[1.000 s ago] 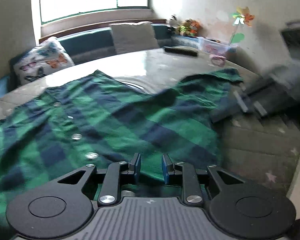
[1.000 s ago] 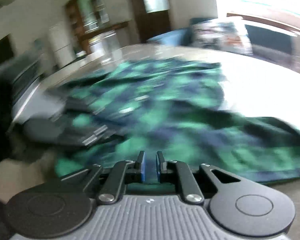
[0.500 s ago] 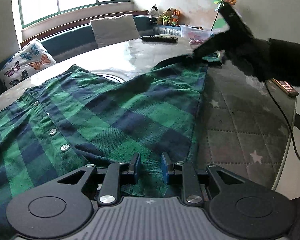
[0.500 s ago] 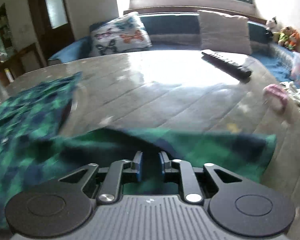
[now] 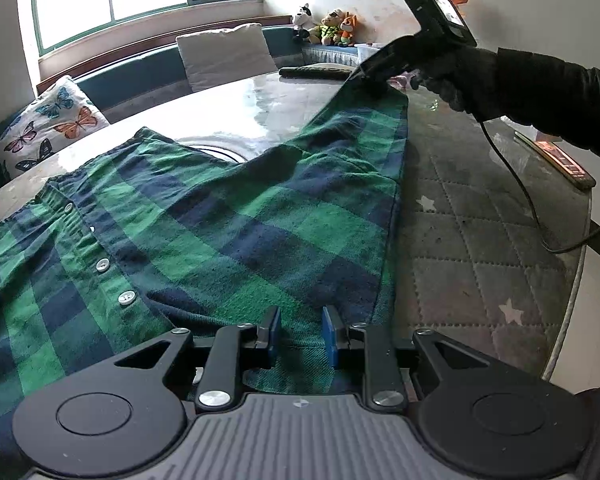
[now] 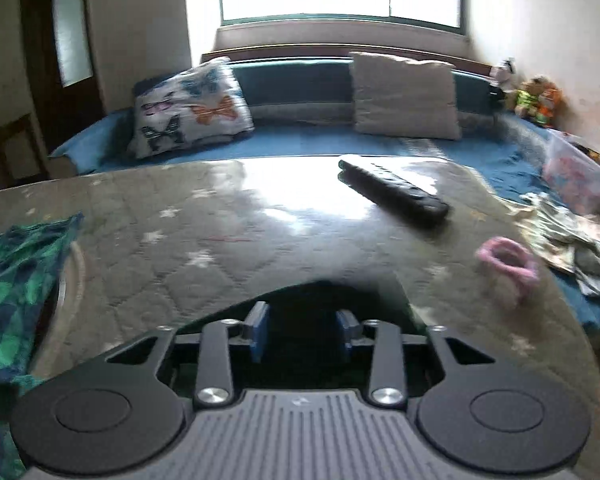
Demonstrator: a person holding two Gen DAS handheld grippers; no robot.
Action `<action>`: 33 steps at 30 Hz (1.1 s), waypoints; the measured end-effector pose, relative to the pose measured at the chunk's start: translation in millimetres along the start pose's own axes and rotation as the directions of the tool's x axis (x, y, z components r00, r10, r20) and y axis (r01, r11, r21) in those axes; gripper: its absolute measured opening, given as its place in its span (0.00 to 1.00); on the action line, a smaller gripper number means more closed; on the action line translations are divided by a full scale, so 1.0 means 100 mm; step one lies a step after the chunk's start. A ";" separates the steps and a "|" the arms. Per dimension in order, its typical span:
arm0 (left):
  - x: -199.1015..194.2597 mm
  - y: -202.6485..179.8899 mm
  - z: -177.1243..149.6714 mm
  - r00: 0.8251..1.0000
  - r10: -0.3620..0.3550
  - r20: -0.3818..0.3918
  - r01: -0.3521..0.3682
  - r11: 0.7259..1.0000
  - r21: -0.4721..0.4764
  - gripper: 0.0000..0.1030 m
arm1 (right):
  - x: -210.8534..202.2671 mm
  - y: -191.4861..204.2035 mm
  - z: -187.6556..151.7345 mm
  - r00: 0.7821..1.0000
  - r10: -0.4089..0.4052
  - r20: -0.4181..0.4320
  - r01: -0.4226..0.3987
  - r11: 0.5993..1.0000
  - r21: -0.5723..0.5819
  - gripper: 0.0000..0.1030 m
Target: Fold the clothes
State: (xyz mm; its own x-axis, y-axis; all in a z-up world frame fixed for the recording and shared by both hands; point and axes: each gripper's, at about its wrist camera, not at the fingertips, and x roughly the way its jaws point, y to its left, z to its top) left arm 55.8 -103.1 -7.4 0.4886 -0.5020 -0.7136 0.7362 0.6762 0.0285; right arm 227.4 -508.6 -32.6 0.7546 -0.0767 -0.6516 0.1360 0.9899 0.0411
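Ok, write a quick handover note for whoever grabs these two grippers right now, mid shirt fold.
Left gripper: jaws open, over the near hem of the shirt, holding nothing.
Right gripper: jaws open at the shirt's far corner; dark cloth lies between them, not pinched.
Shirt: green plaid, spread button-side up on the table, one side flap laid over the middle with a straight right edge.
Remote and pink ring sit on the far side of the table, off the shirt.
Done: first side fold, apparently.
Left: probably the other side, then the lengthwise fold.
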 end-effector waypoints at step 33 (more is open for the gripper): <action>-0.03 -0.04 0.20 0.999 0.043 0.018 -0.043 0.999 -0.003 0.37 | -0.10 -0.57 -0.20 0.988 -0.153 0.012 0.148 0.973 0.176 0.07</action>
State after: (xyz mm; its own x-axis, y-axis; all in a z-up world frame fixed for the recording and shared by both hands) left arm 60.5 -115.4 8.4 0.5280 -0.4824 -0.6989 0.7132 0.6987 0.0566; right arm 198.8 -562.2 -43.4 0.7328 -0.2282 -0.6411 0.3572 0.9309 0.0770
